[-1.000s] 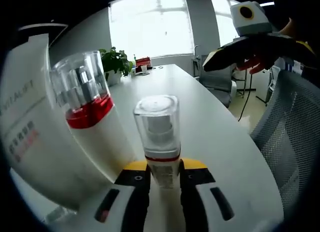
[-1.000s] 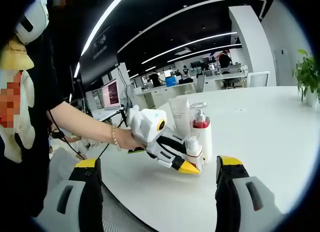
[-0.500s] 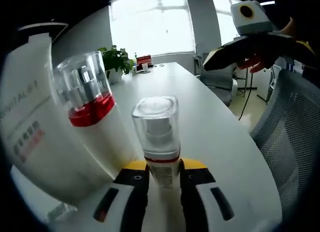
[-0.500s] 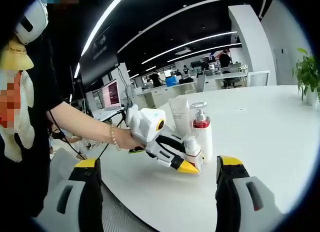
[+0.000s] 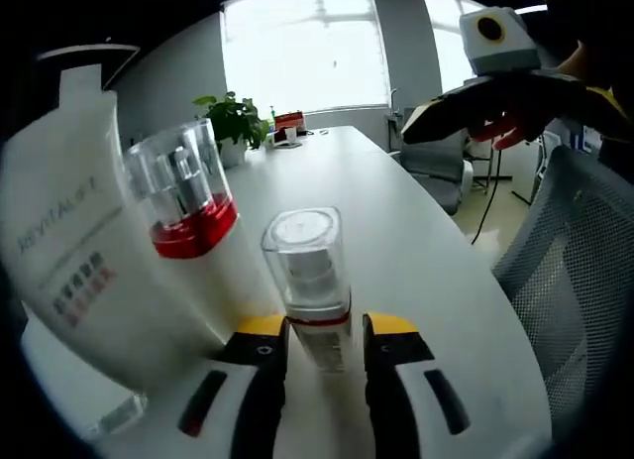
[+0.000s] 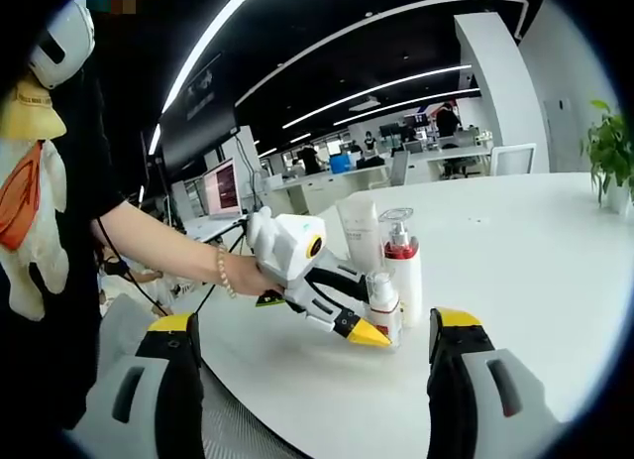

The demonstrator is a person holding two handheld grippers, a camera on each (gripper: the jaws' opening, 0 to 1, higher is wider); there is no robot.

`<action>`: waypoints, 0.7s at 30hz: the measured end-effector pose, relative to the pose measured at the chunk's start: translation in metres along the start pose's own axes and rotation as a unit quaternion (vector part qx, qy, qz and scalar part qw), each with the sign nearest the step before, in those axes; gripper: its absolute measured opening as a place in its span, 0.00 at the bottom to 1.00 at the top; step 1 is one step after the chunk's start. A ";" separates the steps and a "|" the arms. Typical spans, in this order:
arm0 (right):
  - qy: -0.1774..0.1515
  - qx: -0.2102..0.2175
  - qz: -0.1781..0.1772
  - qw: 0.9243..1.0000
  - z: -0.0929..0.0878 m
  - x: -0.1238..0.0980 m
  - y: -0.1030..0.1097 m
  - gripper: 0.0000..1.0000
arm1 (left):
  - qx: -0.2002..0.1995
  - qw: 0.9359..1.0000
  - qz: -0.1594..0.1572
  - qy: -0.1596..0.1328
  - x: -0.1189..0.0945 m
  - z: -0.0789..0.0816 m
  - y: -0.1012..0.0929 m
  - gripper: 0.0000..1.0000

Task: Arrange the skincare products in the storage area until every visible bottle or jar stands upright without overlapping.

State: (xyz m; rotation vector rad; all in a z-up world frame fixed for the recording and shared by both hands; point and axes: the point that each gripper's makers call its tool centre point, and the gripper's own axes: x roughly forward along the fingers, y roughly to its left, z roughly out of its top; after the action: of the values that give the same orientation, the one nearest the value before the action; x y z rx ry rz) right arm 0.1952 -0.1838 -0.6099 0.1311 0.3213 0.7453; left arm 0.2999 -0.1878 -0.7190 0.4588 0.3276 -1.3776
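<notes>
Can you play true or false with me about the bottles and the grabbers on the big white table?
1. The small bottle stands between the left gripper jaws. True.
2. The right gripper holds a bottle. False: its jaws are wide open with nothing between them.
3. The red-banded bottle is lying flat. False: it stands upright on the table.
4. A white tube stands behind the bottles. True.
5. A potted plant sits further along the table. True.
</notes>
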 end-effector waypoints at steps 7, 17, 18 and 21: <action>-0.005 -0.006 0.005 1.000 0.005 0.000 0.005 0.96 | 0.000 1.000 0.011 0.001 -0.015 0.009 -0.005 0.32; -0.002 -0.023 0.036 0.999 0.010 0.013 0.023 0.98 | -0.013 0.999 0.040 0.008 -0.050 0.009 -0.008 0.38; -0.001 -0.024 0.039 0.999 0.010 0.014 0.024 0.99 | -0.017 0.999 0.044 0.008 -0.054 0.009 -0.008 0.39; 0.001 -0.028 0.048 0.998 0.010 0.018 0.030 1.00 | -0.025 0.998 0.057 0.010 -0.065 0.001 -0.002 0.42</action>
State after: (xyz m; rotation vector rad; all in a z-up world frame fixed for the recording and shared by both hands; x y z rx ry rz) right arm 0.1915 -0.1494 -0.5983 0.0940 0.2978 0.8493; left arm 0.2869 -0.1327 -0.6874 0.4427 0.3462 -1.2511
